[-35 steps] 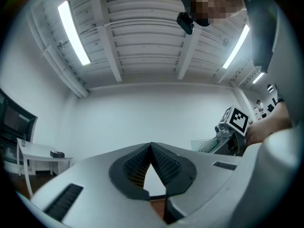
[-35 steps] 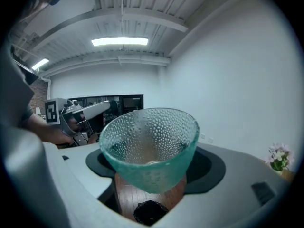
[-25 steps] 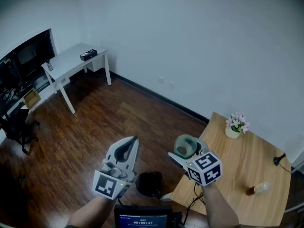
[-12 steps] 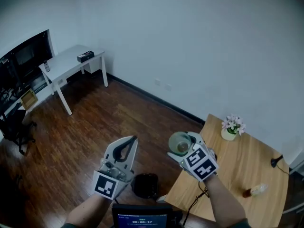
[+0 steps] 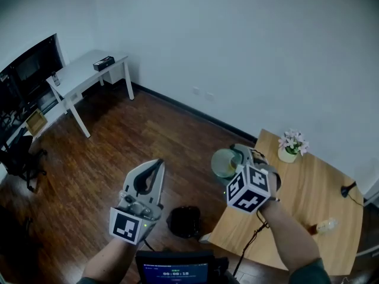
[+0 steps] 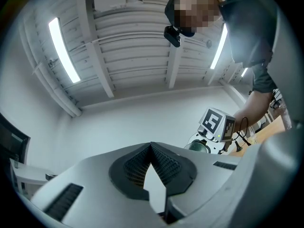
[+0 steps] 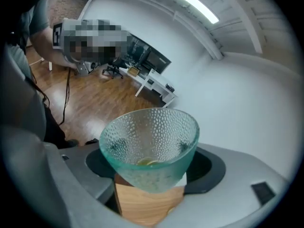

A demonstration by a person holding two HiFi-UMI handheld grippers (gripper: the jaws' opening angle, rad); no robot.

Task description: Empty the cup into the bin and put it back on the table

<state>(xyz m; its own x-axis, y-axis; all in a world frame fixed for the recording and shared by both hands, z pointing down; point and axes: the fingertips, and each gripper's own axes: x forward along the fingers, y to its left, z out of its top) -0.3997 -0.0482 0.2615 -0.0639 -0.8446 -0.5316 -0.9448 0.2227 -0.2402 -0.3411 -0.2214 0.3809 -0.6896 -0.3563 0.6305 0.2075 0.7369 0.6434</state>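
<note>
Left gripper tilted upward, jaws together; right gripper angled down, clamped around cup

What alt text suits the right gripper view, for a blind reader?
The right gripper holds a dimpled green glass cup between its jaws, with something small and yellowish at its bottom. Behind are a wooden floor and a white desk.

The wooden table bears 1 flower pot and 1 small bottle; the dark bin stands on the floor.
</note>
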